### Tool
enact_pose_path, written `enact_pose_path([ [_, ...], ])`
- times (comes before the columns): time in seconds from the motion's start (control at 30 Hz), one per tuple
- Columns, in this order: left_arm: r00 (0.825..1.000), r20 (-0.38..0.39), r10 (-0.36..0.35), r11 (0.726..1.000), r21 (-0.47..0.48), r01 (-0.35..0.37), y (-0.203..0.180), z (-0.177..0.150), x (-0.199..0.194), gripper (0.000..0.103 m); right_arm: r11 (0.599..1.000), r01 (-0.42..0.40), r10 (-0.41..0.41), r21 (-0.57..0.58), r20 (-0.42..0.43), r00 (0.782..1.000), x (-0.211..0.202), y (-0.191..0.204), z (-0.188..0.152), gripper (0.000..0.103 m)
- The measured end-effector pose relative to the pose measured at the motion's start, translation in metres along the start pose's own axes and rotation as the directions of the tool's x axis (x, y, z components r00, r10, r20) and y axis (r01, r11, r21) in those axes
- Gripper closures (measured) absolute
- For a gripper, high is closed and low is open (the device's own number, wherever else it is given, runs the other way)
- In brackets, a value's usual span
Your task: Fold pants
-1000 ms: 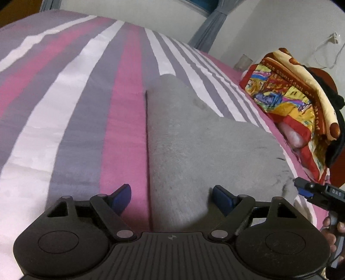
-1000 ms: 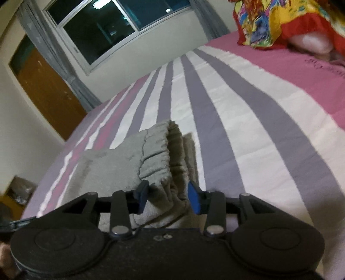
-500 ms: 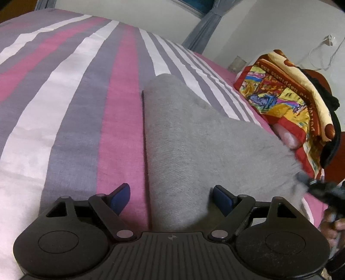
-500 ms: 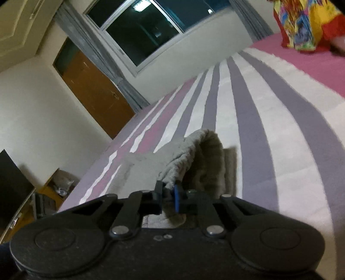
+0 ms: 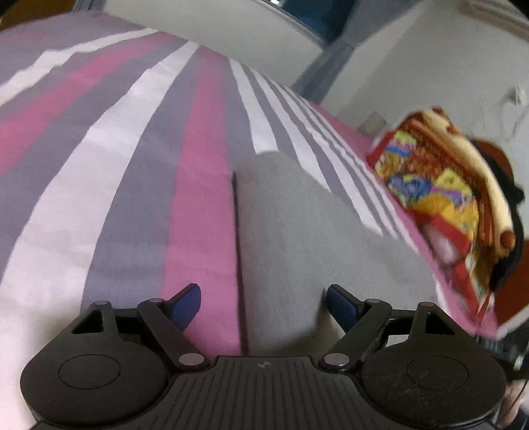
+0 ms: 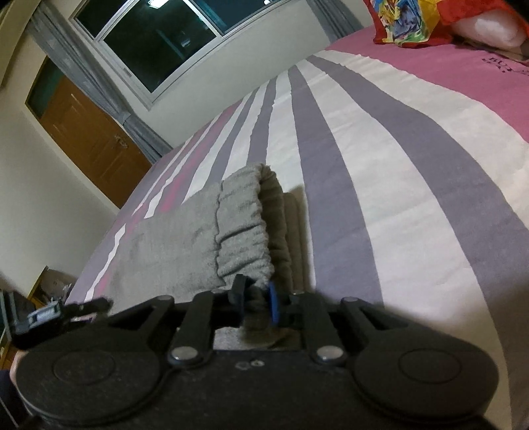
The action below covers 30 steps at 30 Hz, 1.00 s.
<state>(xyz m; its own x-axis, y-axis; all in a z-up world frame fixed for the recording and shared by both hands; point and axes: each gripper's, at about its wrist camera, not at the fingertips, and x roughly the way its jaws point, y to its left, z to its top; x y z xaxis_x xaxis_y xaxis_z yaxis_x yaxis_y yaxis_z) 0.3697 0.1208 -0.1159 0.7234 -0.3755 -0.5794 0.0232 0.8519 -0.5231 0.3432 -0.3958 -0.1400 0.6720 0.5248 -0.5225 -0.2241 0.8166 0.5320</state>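
Note:
Grey sweatpants [image 5: 297, 238] lie folded lengthwise on the striped bed. In the left wrist view my left gripper [image 5: 264, 302] is open and straddles the near left edge of the pants, just above them. In the right wrist view my right gripper [image 6: 254, 296] is shut on the gathered elastic waistband [image 6: 244, 228] of the pants and holds it raised off the bed; the layer under it stays flat. The left gripper [image 6: 49, 314] shows at the lower left of that view.
The bed [image 5: 109, 172] has pink, grey and white stripes. A colourful blanket with a pillow [image 5: 439, 198] sits at the head end, also in the right wrist view [image 6: 413, 20]. A window [image 6: 172, 39] and a wooden door [image 6: 89, 139] are beyond the bed.
My right gripper closed on the waistband and lifted it. My left gripper stayed open and shifted slightly over the pants' edge.

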Motion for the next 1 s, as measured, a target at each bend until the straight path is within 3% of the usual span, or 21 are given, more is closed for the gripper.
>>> enact_pose_path([
  [0.17,0.999,-0.017,-0.039,0.999,-0.027,0.038,0.010,0.020,0.028,0.020,1.000,0.002,-0.002,-0.021,0.017,1.000,0.005,0.004,0.008,0.078],
  [0.23,0.996,-0.036,-0.076,0.997,-0.032,0.075,0.012,0.023,0.033,0.019,1.000,0.001,-0.001,-0.002,0.013,1.000,0.009,0.001,0.015,0.061],
  [0.27,0.994,-0.046,-0.095,0.995,-0.026,0.093,0.015,0.024,0.033,0.019,1.000,0.009,-0.009,-0.001,0.017,1.000,0.010,0.000,0.018,0.057],
  [0.3,0.992,-0.057,-0.114,0.993,-0.021,0.113,0.016,0.023,0.032,0.019,1.000,0.016,-0.016,-0.008,0.024,1.000,0.010,0.000,0.020,0.056],
  [0.4,0.984,-0.085,-0.155,0.987,0.015,0.157,0.020,0.016,0.024,0.019,0.999,-0.006,0.010,-0.053,0.086,0.996,0.007,0.006,0.020,0.079],
  [0.5,0.980,-0.083,-0.182,0.981,0.054,0.187,0.024,0.008,0.021,0.019,0.982,0.098,-0.092,-0.160,0.045,0.995,0.024,0.019,0.015,0.081],
  [0.6,0.978,-0.076,-0.196,0.979,0.039,0.199,0.028,0.008,0.021,0.019,0.967,0.155,-0.145,-0.201,0.068,0.987,0.028,0.030,0.012,0.076],
  [0.77,0.976,-0.076,-0.203,0.978,0.030,0.206,0.031,0.009,0.022,0.019,0.947,0.223,-0.209,-0.234,0.083,0.974,0.026,0.037,0.011,0.050],
  [1.0,0.978,-0.078,-0.196,0.980,0.029,0.198,0.035,0.008,0.020,0.019,0.949,0.207,-0.198,-0.236,0.063,0.978,0.023,0.032,0.015,0.048],
])
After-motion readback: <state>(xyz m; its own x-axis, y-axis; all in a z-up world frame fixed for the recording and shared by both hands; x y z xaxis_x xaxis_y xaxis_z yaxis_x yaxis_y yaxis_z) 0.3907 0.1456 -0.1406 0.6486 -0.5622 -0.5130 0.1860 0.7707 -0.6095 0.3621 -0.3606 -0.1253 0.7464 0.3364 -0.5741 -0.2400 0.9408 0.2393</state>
